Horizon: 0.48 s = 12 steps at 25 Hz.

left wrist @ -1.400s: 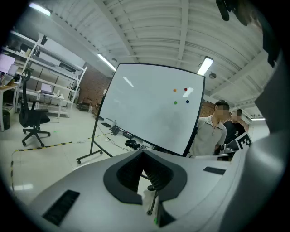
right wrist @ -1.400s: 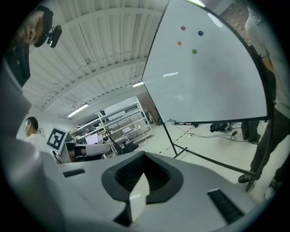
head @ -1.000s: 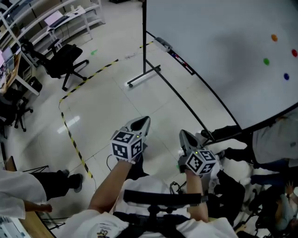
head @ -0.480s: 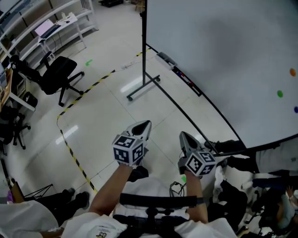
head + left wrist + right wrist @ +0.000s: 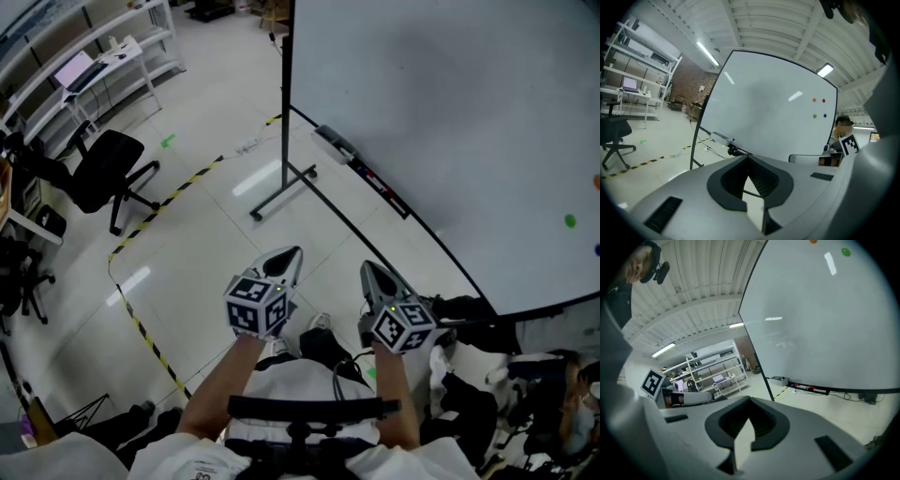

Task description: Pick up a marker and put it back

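Several markers (image 5: 378, 184) lie on the tray of a large whiteboard (image 5: 450, 112), beside a grey eraser (image 5: 334, 143). The markers (image 5: 735, 151) also show ahead of the left gripper and, farther off, the markers (image 5: 806, 387) show in the right gripper view. My left gripper (image 5: 292, 252) and right gripper (image 5: 366, 269) are held side by side at waist height, well short of the tray. Both are shut with nothing between their jaws. The left gripper (image 5: 747, 157) and right gripper (image 5: 750, 400) show their tips meeting.
The whiteboard stand's foot (image 5: 281, 192) rests on the floor ahead. Yellow-black floor tape (image 5: 159, 202), a black office chair (image 5: 103, 169) and white shelves (image 5: 84, 56) are to the left. Coloured magnets (image 5: 814, 116) dot the board. People and bags (image 5: 497, 375) crowd the lower right.
The head view has shifted: the board's tray and stand foot now sit lower in view and the magnets have slid to the right edge. Both grippers stay shut, side by side.
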Tool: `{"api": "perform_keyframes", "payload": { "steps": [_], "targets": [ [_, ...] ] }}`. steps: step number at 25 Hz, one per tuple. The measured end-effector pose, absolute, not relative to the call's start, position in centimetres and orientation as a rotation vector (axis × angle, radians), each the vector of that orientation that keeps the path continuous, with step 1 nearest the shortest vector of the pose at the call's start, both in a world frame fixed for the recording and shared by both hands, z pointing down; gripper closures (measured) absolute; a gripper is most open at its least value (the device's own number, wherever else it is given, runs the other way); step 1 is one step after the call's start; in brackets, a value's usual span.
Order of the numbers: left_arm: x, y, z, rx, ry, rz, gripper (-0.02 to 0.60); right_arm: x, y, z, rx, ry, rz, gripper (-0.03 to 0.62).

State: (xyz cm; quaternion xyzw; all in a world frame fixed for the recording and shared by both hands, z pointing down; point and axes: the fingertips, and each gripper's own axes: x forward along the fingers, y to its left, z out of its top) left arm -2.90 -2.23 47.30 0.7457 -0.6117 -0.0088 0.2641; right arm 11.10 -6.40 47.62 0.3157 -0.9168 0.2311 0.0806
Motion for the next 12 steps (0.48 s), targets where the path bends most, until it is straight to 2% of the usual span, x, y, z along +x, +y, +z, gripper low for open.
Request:
{"api": "perform_keyframes", "payload": {
  "steps": [10, 12],
  "targets": [
    [-5.2, -10.2, 48.9, 2.002, -1.634, -0.029, 0.589, 7.0, -16.9, 49.8, 0.964, -2.726, 0.646, 0.568],
    [-5.5, -12.1, 49.2, 2.002, -1.627, -0.019, 0.588, 6.0, -19.6, 50.6, 0.979, -2.705, 0.634, 0.538]
  ]
}}
